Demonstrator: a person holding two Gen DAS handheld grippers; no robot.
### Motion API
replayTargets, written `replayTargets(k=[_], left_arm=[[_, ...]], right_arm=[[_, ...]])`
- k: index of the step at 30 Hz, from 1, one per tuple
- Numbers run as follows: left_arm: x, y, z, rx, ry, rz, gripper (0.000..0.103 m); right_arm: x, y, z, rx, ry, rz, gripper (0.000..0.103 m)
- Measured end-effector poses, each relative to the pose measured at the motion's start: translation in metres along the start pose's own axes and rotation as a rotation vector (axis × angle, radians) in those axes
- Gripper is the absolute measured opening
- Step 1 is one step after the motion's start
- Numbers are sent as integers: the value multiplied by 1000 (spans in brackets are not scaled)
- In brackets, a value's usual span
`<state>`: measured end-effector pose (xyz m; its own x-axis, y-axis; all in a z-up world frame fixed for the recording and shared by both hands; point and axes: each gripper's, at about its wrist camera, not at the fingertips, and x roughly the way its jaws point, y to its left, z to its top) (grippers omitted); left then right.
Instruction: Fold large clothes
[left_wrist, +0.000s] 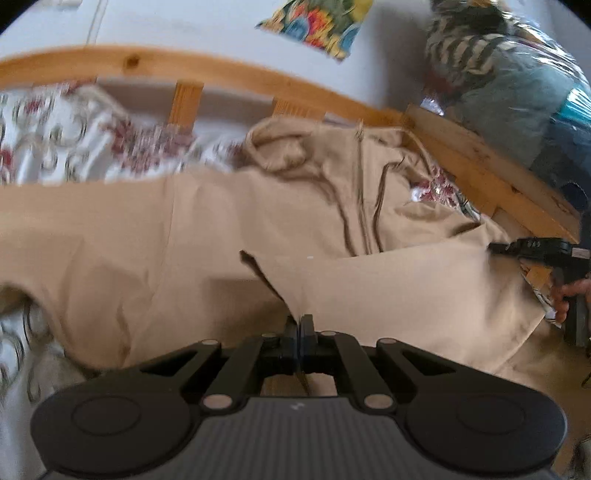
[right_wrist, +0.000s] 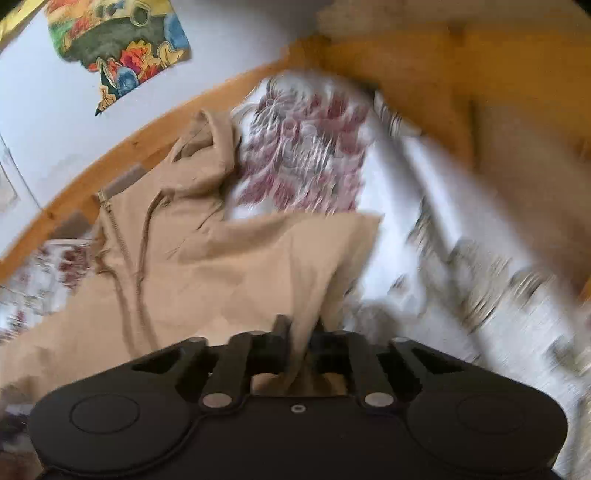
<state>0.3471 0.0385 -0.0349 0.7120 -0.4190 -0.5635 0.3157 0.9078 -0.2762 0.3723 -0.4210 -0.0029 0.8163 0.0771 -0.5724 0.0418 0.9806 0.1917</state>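
Two hand-held grippers clamp the beige zip hoodie (left_wrist: 229, 221) spread on the bed (left_wrist: 55, 140): left hand-held gripper (left_wrist: 300, 325) on its near edge, right hand-held gripper (right_wrist: 301, 328) apparently pinching a sleeve. Keep the cloth taut, folding the sleeve inward.

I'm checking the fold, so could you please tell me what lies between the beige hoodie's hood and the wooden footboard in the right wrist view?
A bare stretch of floral bedsheet lies between the hood and the wooden footboard, shown in the right wrist view.
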Motion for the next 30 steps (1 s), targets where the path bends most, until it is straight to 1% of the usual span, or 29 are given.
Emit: replayTargets(k=[1,2,3,5,7,9,10,11,12,14,15,16,17,19,21,22,23,24,25,26,28,29,30], left_arm=[[4,-5,0,42,1,13,0],[12,-11,-1,80,30,23,0],[22,-14,-2,103,67,30,0],[37,-16,-8,118,110,42,0],[46,-12,-11,90,147,46,1],[45,-6,-12,43,162,30,6],[44,-4,-12,29,160,24,8],[42,-3,-14,31,158,17,8],[43,-3,-15,41,162,17,8],[45,-4,-18,39,160,33,1],[47,-3,-18,18,158,41,0],[49,-2,-18,-5,158,51,0],[51,-2,-17,-18,157,64,0],[52,-5,-18,-16,155,82,0],[51,-11,-19,27,155,80,0],[51,-13,-19,39,158,79,0],[51,-13,-20,41,157,77,0],[51,-12,-19,36,156,76,1],[51,-10,-19,24,148,80,1],[49,-8,-18,12,129,101,0],[44,-4,-16,5,89,153,0],[41,-1,-14,-5,74,166,0],[41,2,-13,-14,74,166,0]], right_arm=[[-8,7,0,-107,-74,-40,5],[-10,13,-1,-190,-115,-85,5],[-3,14,-2,-224,-102,-119,5],[18,3,-5,-170,0,-149,7],[20,-4,-6,-132,24,-170,29],[1,-11,-7,-72,12,-126,35],[-11,-12,-9,-64,20,-80,42],[-22,-11,-13,-84,33,-41,45],[-30,-8,-20,-122,46,-25,49],[-33,0,-34,-193,93,-28,46],[-31,3,-43,-220,118,-32,34],[-30,3,-49,-230,128,-28,26],[-29,3,-53,-225,127,-32,26],[-35,1,-56,-186,108,-41,16],[-44,2,-53,-118,67,-88,9],[-48,0,-51,-91,49,-116,13],[-51,1,-52,-89,32,-136,18],[-51,2,-52,-113,31,-129,31],[-49,0,-52,-130,51,-110,38],[-48,-3,-50,-118,67,-92,41],[-51,-7,-48,-67,70,-52,49],[-49,-8,-47,-59,72,-40,52],[-49,-7,-48,-59,79,-30,58]])
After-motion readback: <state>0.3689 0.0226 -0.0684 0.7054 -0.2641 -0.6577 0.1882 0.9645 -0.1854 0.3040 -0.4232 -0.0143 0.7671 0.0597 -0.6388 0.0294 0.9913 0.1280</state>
